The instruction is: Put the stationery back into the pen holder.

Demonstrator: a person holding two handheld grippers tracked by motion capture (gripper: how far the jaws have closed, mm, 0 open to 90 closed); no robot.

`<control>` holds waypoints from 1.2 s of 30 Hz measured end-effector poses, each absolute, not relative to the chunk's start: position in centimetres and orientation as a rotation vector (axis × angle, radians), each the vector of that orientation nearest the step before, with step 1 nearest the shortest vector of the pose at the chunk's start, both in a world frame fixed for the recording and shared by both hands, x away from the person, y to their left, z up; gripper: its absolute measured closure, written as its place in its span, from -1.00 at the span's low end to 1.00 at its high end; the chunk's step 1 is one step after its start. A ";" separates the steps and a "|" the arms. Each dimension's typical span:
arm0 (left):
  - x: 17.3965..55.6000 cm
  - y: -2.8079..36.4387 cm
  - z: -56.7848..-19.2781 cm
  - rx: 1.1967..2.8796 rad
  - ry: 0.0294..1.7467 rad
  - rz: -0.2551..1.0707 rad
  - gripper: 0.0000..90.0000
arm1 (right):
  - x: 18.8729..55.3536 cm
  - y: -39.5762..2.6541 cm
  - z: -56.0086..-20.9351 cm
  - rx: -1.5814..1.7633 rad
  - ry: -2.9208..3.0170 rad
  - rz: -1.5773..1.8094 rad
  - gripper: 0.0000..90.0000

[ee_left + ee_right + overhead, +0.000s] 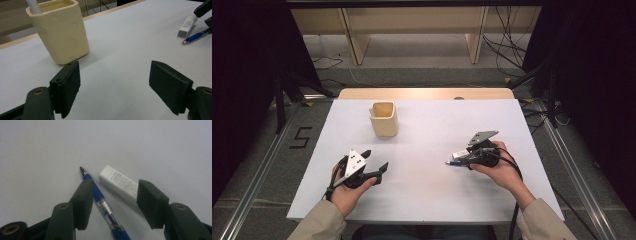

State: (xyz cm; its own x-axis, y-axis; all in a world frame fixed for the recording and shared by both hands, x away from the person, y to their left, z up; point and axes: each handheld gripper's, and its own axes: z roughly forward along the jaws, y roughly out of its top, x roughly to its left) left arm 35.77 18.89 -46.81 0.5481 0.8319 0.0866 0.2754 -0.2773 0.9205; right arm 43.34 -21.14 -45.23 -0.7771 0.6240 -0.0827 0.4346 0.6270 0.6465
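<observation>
A cream square cup (384, 119) stands on the white table (437, 200) toward the far left; in the left gripper view the cup (60, 32) has a white stick (33, 6) leaning in it. My left gripper (375, 161) rests near the front left, open and holding nothing (115, 87), pointed at the cup. At the right, a blue pen (100, 197) and a white eraser (117, 182) lie side by side on the table. My right gripper (113, 195) has one jaw on each side of the pair, open, with the left pad close against the pen.
The far edge of the table is a wooden strip (427, 93). Beyond it are wooden shelf legs (354, 45) and loose cables (507, 50) on the floor. A "5" mark (300, 137) is on the floor at the left.
</observation>
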 end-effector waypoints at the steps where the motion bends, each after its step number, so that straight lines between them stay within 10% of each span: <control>1: 35.8 18.9 -46.8 1.819 0.913 0.723 -0.45 | 43.3 -21.2 -45.2 0.850 2.557 0.893 0.07; 36: 36.0 18.9 -46.9 1.826 0.907 0.717 -0.39 | 43.4 -21.8 -45.8 0.596 2.800 0.430 0.24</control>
State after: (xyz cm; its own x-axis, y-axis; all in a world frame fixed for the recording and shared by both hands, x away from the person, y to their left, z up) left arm 35.96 18.87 -46.87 0.5542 0.8277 0.0879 0.2764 -0.2826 0.9186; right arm 43.44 -21.80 -45.78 -0.8861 0.4286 -0.1764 0.3559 0.8730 0.3334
